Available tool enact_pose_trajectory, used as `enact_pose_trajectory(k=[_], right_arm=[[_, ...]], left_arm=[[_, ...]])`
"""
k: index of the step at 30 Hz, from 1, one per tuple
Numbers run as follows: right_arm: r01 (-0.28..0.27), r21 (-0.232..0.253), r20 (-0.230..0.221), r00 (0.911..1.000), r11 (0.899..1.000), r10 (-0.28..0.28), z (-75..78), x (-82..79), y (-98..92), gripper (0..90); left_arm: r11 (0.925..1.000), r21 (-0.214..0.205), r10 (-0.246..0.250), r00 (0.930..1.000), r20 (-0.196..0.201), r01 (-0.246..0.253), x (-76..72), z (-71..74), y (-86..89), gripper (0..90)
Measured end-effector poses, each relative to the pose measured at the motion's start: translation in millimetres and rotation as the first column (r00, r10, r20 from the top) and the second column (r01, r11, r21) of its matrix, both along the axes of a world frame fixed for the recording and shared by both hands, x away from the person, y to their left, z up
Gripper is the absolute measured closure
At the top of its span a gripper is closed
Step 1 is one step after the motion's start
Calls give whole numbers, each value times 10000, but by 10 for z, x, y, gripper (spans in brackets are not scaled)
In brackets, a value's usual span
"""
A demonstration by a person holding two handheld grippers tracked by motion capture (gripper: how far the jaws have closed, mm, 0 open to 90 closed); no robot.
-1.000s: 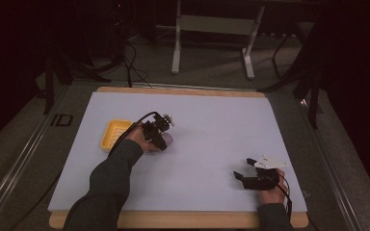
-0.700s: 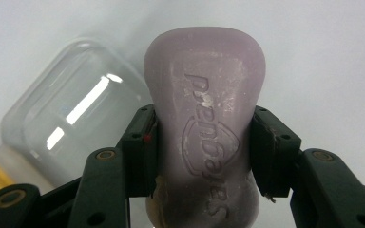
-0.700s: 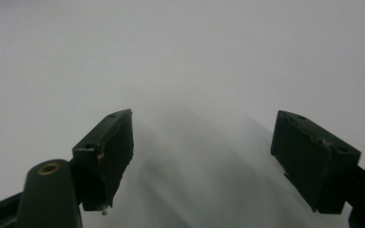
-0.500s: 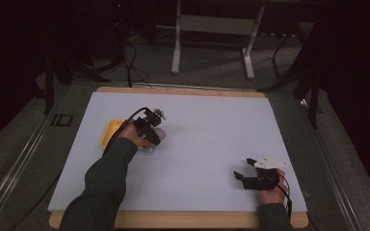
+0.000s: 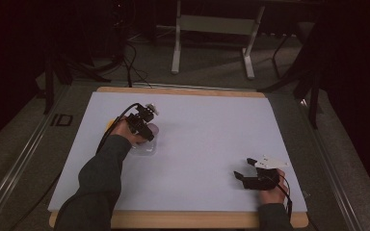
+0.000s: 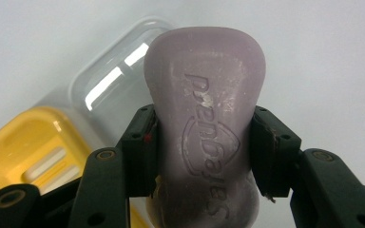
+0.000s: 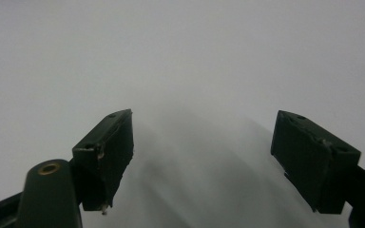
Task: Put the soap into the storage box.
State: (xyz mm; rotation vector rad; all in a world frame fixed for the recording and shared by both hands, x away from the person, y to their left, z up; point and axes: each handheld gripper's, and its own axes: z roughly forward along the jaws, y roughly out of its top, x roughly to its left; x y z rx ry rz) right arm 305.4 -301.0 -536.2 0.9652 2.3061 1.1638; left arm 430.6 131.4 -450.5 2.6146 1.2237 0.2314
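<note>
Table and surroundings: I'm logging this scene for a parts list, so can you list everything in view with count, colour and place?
soap bar: 1, pale purple, clamped between the jaws of the left gripper, above the table
soap dish: 1, yellow, on the table below and to the left of the soap bar in the left gripper view
clear lid: 1, transparent, on the table next to the soap dish
table: 1, white top with a wooden edge, centre of the high view
metal stand: 1, grey, on the floor beyond the table
left gripper: 1, black, over the table's left half, shut on the soap bar
right gripper: 1, black, near the table's right front corner, jaws open with nothing between them
</note>
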Motion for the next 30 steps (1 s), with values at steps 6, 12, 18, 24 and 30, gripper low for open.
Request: enact_pose_trajectory(k=[6, 12, 18, 24, 30], right_arm=[[11, 8, 1, 10000, 10000, -11, 0, 0, -1, 218], [2, 4, 4, 10000, 10000, -2, 0, -1, 0, 218], [9, 15, 10, 10000, 10000, -9, 0, -2, 0, 218], [27, 27, 8, 10000, 10000, -27, 0, -2, -1, 218], [33, 42, 10, 10000, 10000, -33, 1, -3, -4, 218]], left_arm=[[9993, 102, 358, 9994, 7, -358, 22, -2, 88, 501], [9977, 91, 677, 9977, 15, -677, 38, -3, 176, 501], [9946, 126, 1030, 9947, 25, -1030, 54, -17, 261, 501], [9913, 109, 1309, 9914, 11, -1309, 71, -39, 351, 501], [9865, -16, 1637, 9865, 7, -1637, 83, -49, 446, 501]])
